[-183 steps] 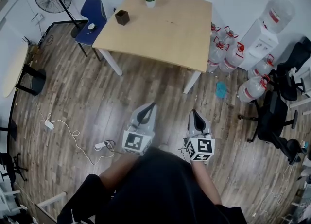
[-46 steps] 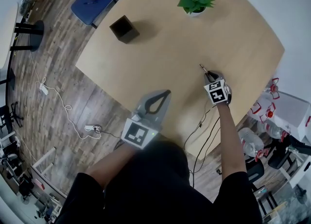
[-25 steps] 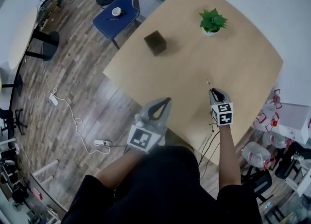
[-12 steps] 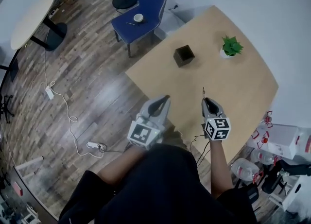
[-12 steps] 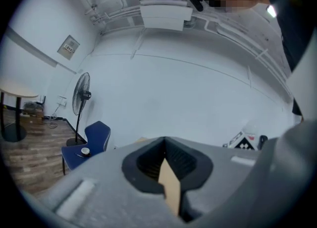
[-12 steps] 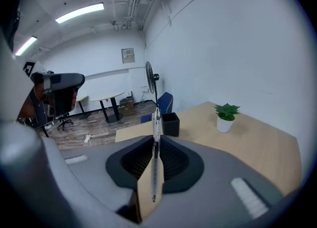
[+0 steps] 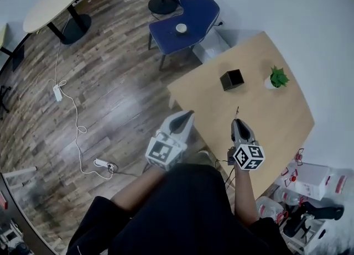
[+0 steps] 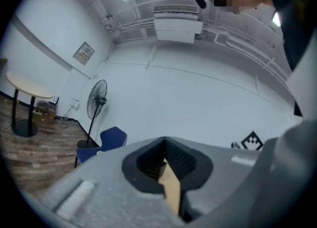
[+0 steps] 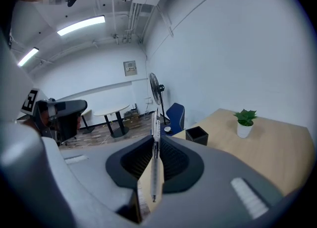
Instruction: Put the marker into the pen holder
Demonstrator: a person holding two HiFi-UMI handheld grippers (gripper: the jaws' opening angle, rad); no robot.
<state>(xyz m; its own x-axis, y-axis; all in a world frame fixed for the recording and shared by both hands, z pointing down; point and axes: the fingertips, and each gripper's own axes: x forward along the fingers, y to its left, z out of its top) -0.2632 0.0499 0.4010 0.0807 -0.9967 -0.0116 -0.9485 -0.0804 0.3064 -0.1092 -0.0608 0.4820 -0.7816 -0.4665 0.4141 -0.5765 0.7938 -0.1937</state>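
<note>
Right gripper (image 7: 237, 121) is clamping the slim whitish marker (image 9: 155, 162) upright, ready for dropping into the black square pen holder (image 9: 197, 134) ahead. Left gripper (image 7: 188, 114) is riding along closed and empty.

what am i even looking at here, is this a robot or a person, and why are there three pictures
There is no robot here. A person holds a hand-held claw in each hand. The head view comes from a camera on the person's head, looking steeply down. The other two pictures come from a camera riding on each claw, looking along its jaws.

In the head view the left claw is at the left and the right claw at the right. The patterned cubes are part of them.

On the wooden table stand a black pen holder and a small potted plant.

The right claw is shut on a thin marker, which sticks out past its tips. The left claw is closed with nothing in it. The marker is not yet in the pen holder.
</note>
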